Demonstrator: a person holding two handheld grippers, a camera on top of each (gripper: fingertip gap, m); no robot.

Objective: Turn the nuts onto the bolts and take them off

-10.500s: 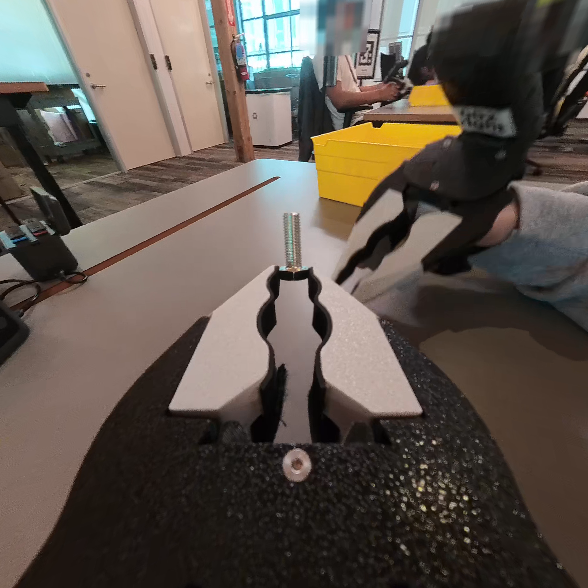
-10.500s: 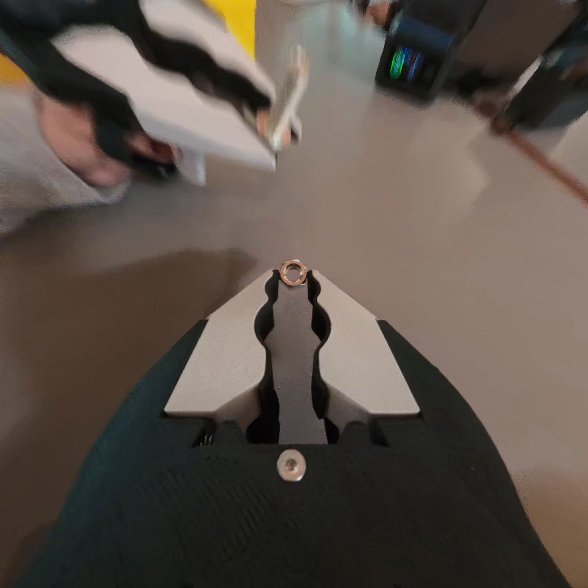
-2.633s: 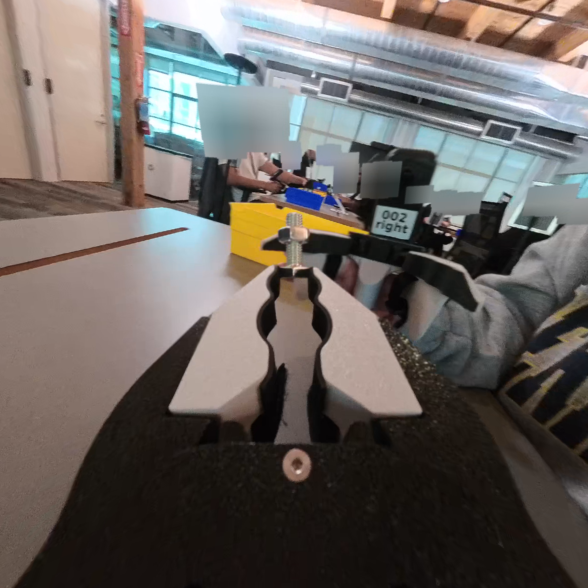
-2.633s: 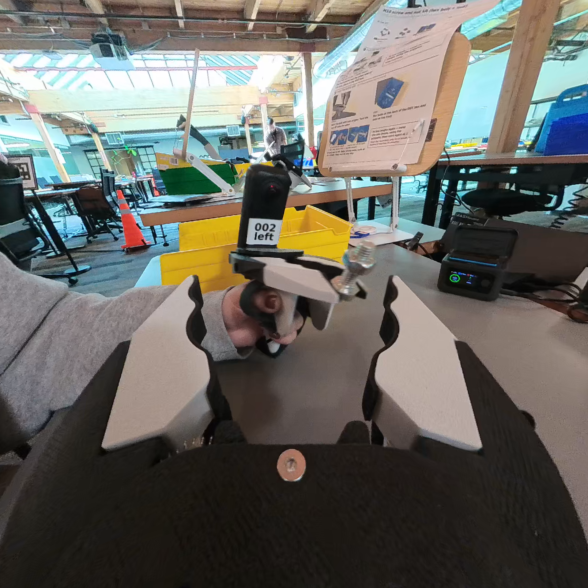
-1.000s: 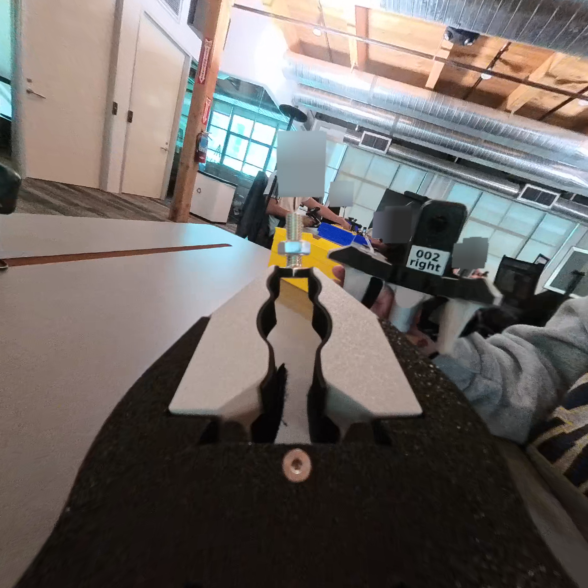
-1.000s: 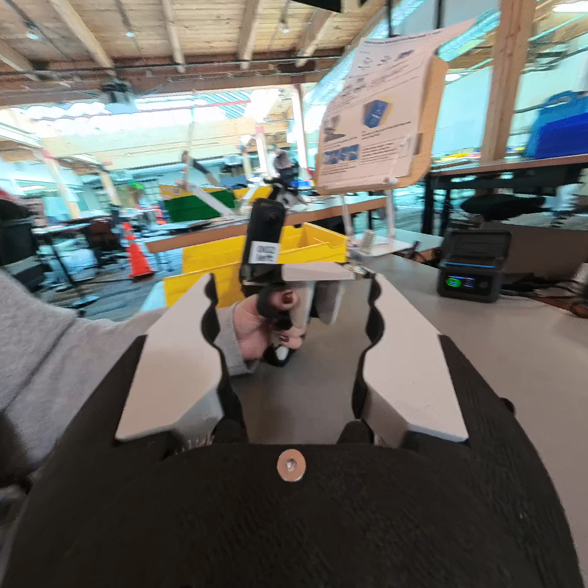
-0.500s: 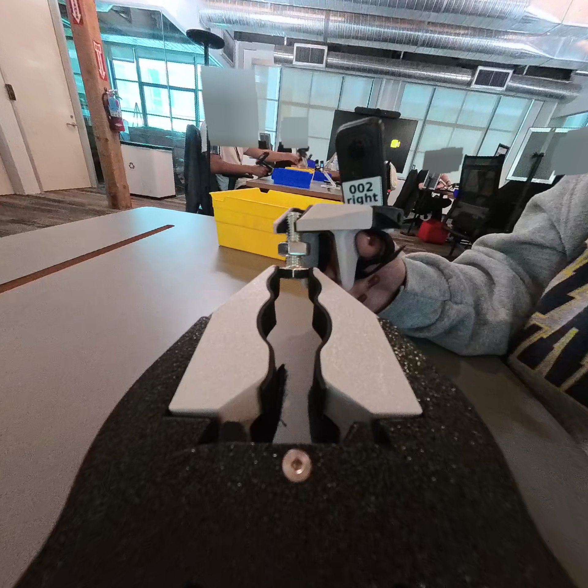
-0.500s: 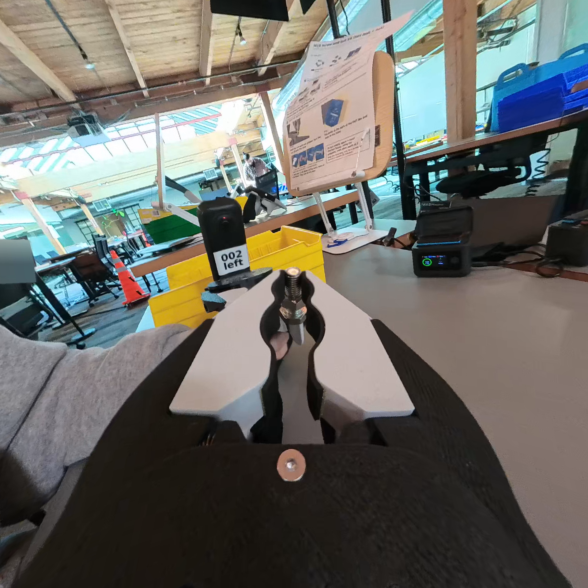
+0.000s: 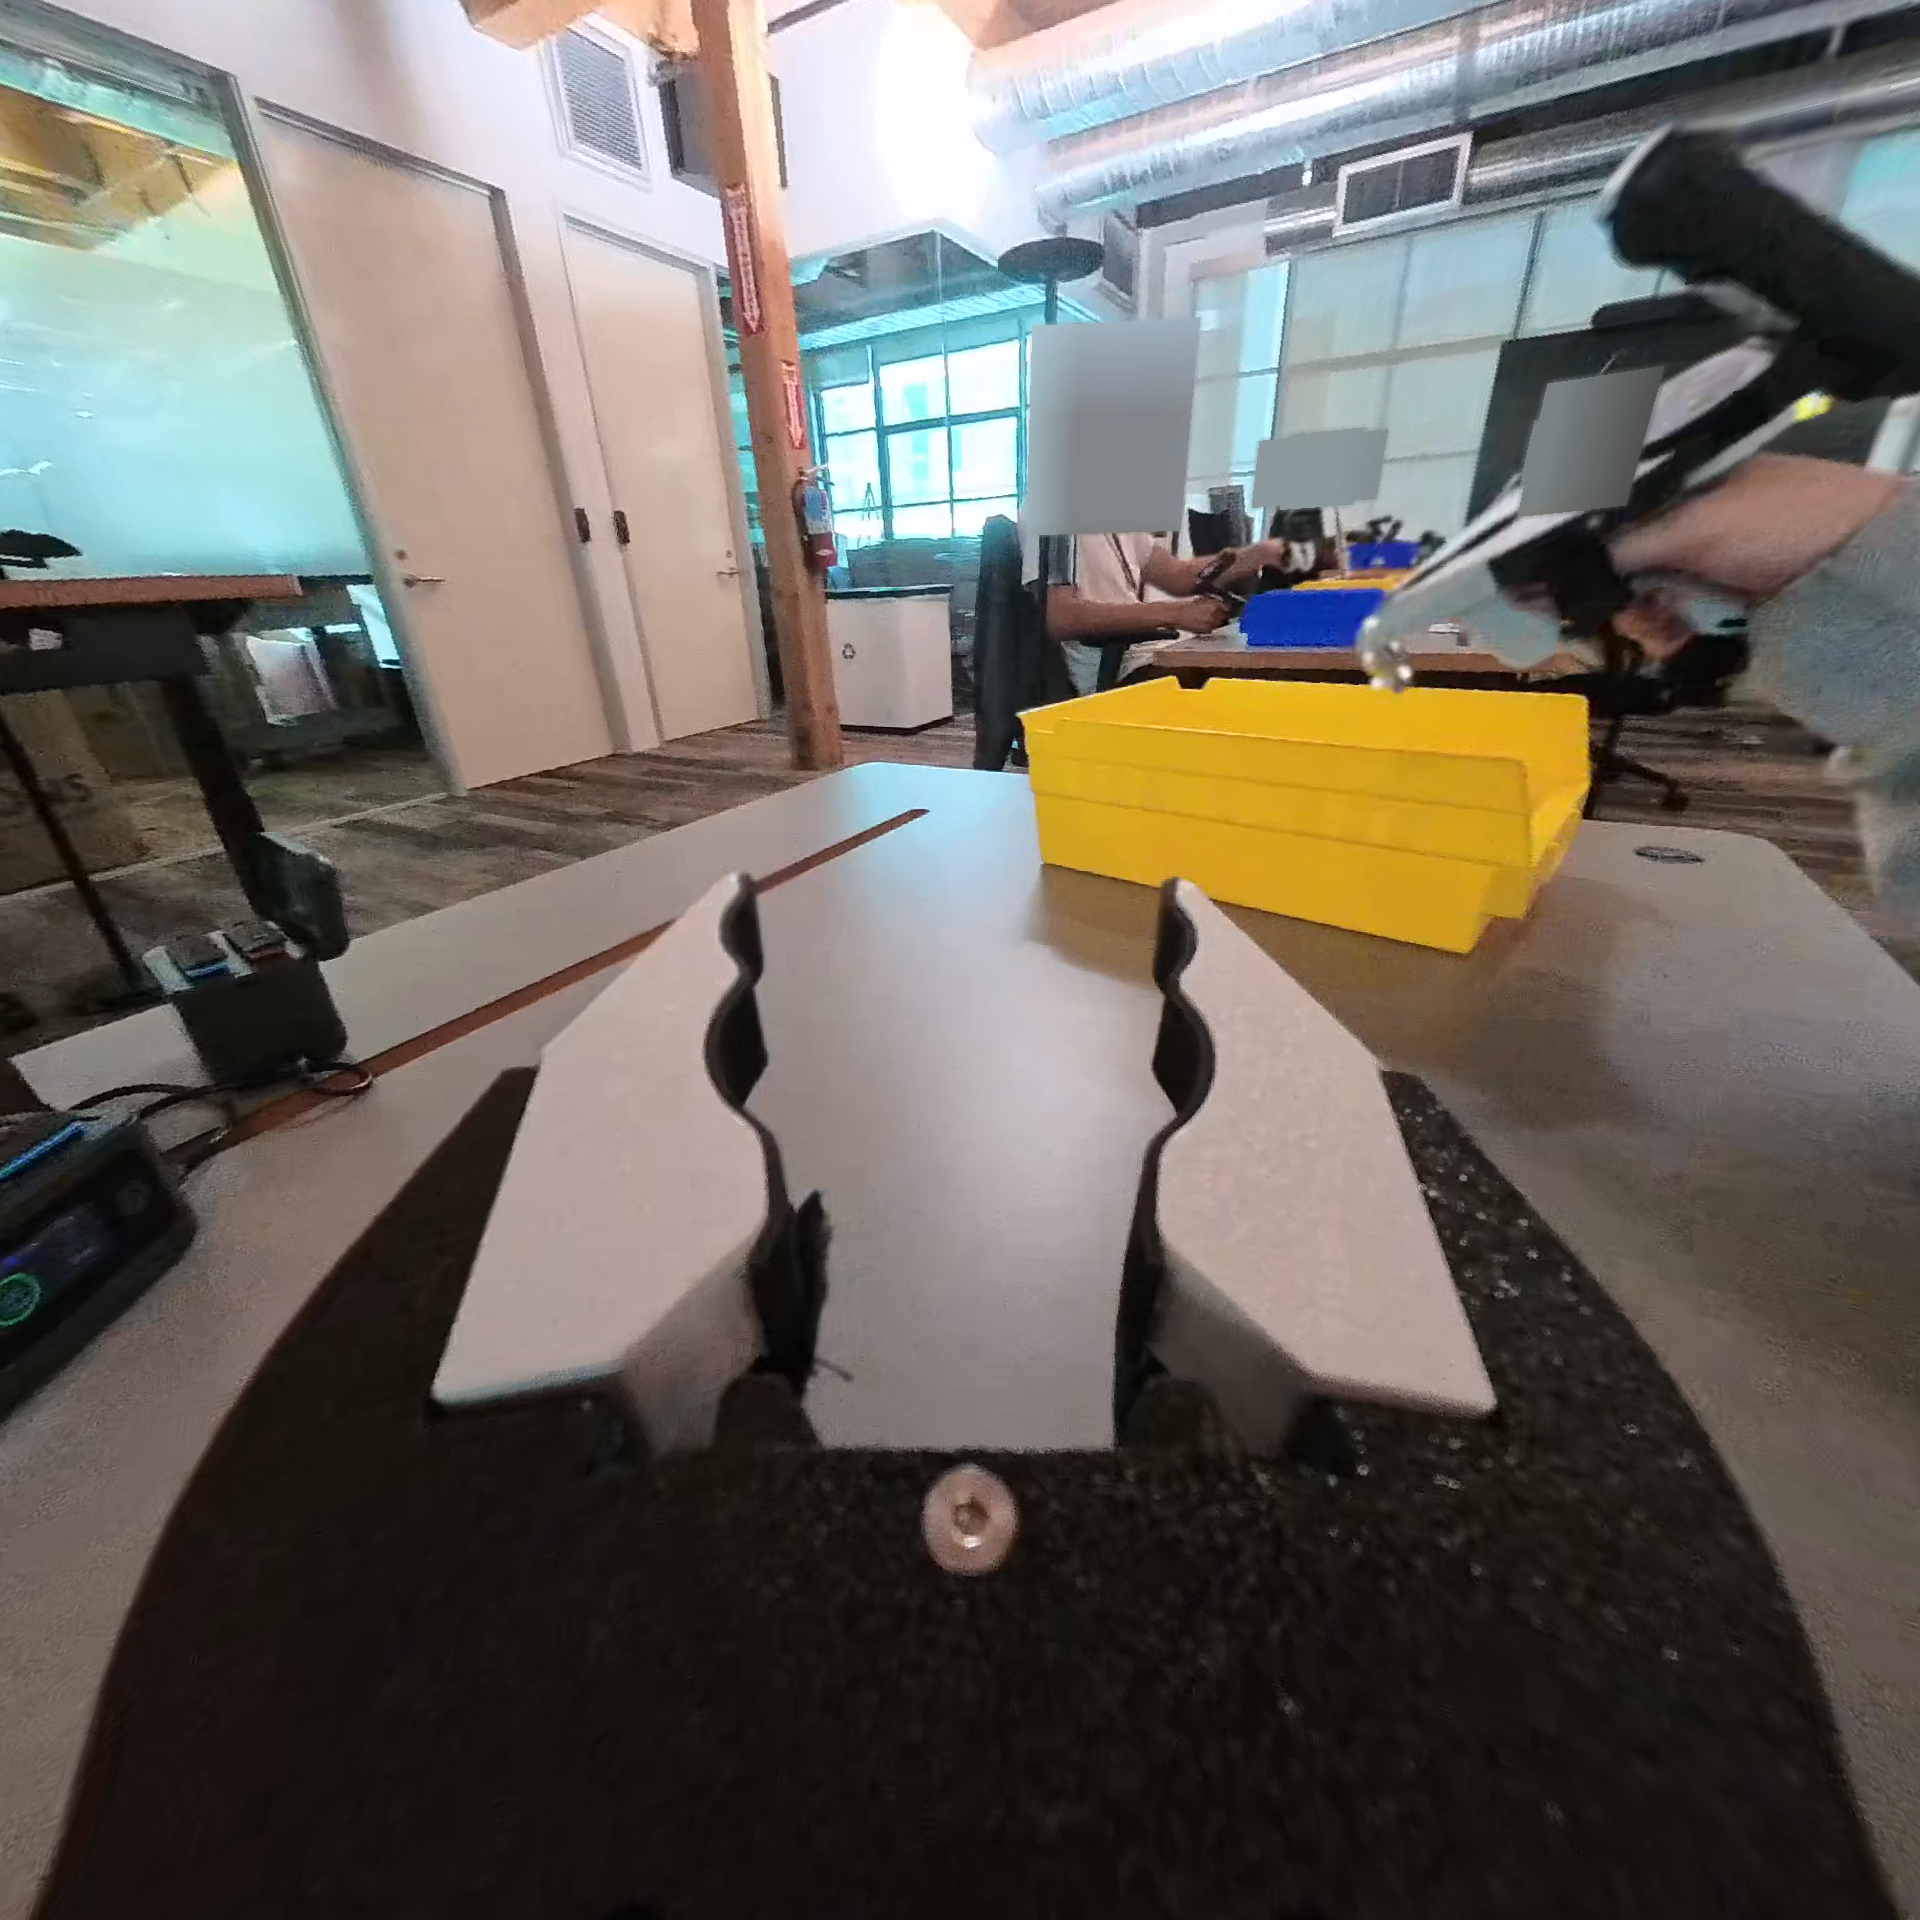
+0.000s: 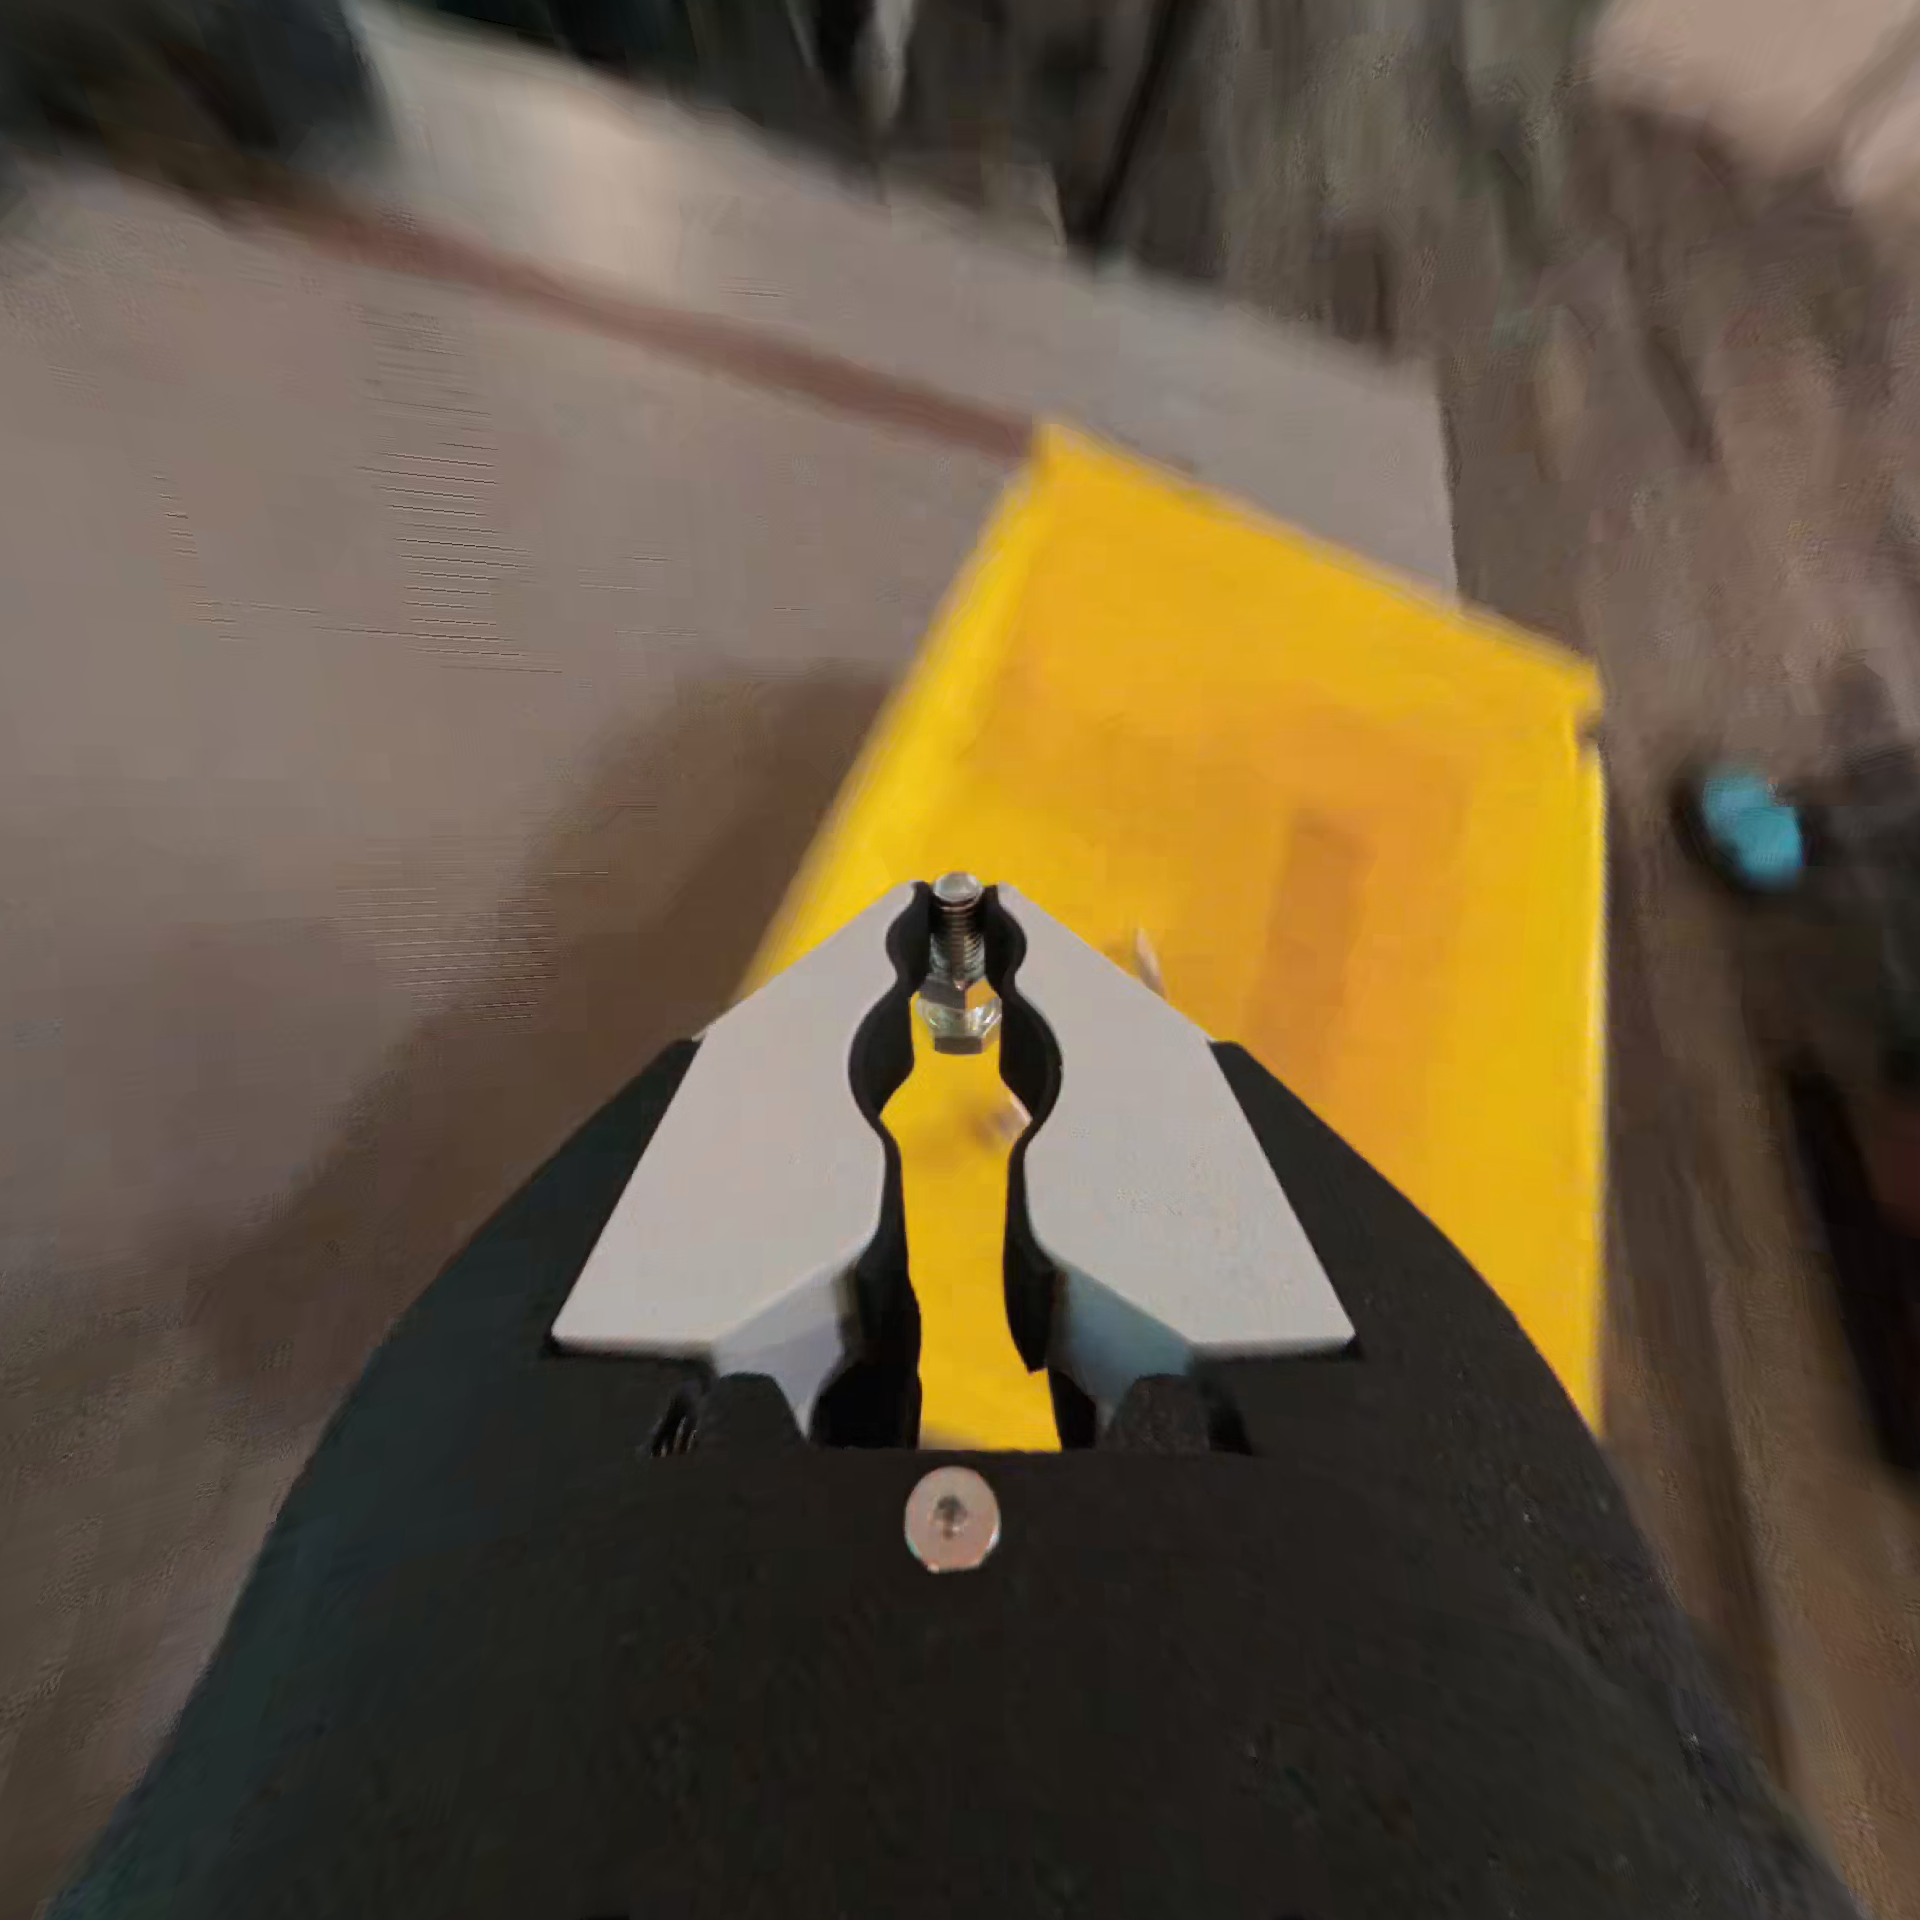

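Note:
My right gripper [image 10: 956, 904] is shut on a silver bolt [image 10: 954, 940] with a nut [image 10: 954, 1020] threaded on it. It points down over the yellow bin [image 10: 1299, 790]; this view is blurred by motion. A couple of small parts lie in the bin [image 10: 1143, 956]. In the left wrist view the right gripper [image 9: 1387, 649] hangs above the far right of the yellow bin [image 9: 1299, 821], with the bolt's end at its tip. My left gripper [image 9: 956, 914] is open and empty, low over the grey table [image 9: 935, 997], short of the bin.
A dark device with cables [image 9: 249, 997] and a black unit with a lit screen [image 9: 62, 1236] sit at the table's left edge. A person's grey sleeve [image 9: 1839, 644] is at right. People sit at desks behind, with blue bins [image 9: 1309, 613].
My left gripper has let go of the bolt and opened. My right gripper, which closed on the bolt and nut, has carried them up and over the yellow bin, tilting downward.

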